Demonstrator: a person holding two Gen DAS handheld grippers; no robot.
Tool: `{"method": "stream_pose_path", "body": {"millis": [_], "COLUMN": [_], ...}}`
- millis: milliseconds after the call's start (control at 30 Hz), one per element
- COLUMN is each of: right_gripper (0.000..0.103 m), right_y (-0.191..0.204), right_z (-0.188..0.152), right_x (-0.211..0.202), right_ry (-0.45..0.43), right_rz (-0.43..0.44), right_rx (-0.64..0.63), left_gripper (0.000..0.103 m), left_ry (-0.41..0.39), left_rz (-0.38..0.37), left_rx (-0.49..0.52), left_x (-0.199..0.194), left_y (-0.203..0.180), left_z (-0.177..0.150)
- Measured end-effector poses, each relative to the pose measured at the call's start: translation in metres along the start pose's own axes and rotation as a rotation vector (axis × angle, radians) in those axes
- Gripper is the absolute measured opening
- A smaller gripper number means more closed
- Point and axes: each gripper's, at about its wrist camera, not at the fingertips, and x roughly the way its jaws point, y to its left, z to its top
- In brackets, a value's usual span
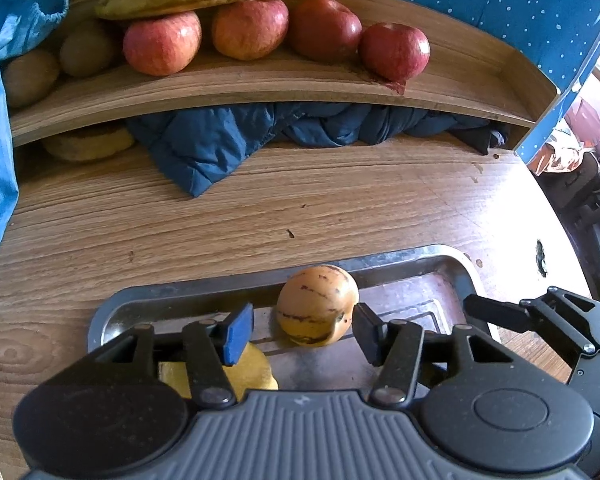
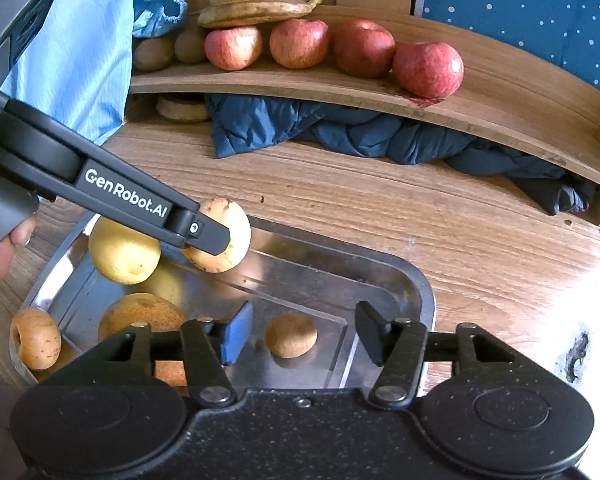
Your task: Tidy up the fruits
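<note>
Wooden surface (image 2: 380,216) carries a raised wooden shelf (image 2: 340,84) at the back and a metal tray (image 2: 412,280) in front. On the shelf, a row of four red apples (image 2: 300,43) with a bunch of bananas (image 2: 260,4) behind them and brown kiwis (image 2: 153,53) at the left end; a dark blue quilted cloth (image 2: 340,128) is stuffed under it. Light blue fabric (image 2: 80,48) hangs at left. In the tray: a yellow pear (image 2: 122,252), another big yellow-orange fruit (image 2: 140,312) partly hidden, and a small brown round fruit (image 2: 291,335) on the tray floor. Left claw (image 1: 303,330) is spread around a striped yellow-orange fruit (image 1: 317,304) sitting at the tray's far wall (right pad looks just beside the skin, left pad clear of it). Right claw (image 2: 303,333) is spread, pointing down, the small brown fruit lying between its pads untouched. An orange-brown fruit (image 2: 36,343) sits at the tray's left edge.
</note>
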Motion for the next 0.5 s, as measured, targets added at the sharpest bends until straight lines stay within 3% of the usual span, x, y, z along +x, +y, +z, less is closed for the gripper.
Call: {"method": "stream_pose_path", "body": {"millis": [500], "right_gripper": [0.092], "right_y": [-0.001], "right_z": [-0.003], "right_x": [-0.012], "right_ry": [-0.018], "right_rz": [-0.028], "right_rx": [0.003], "left_gripper": [0.076], "left_ry": [-0.032], "left_rz": [0.013], "left_rx": [-0.016], "left_x": [-0.014], "left_y": [0.000], "left_z": [-0.003]}}
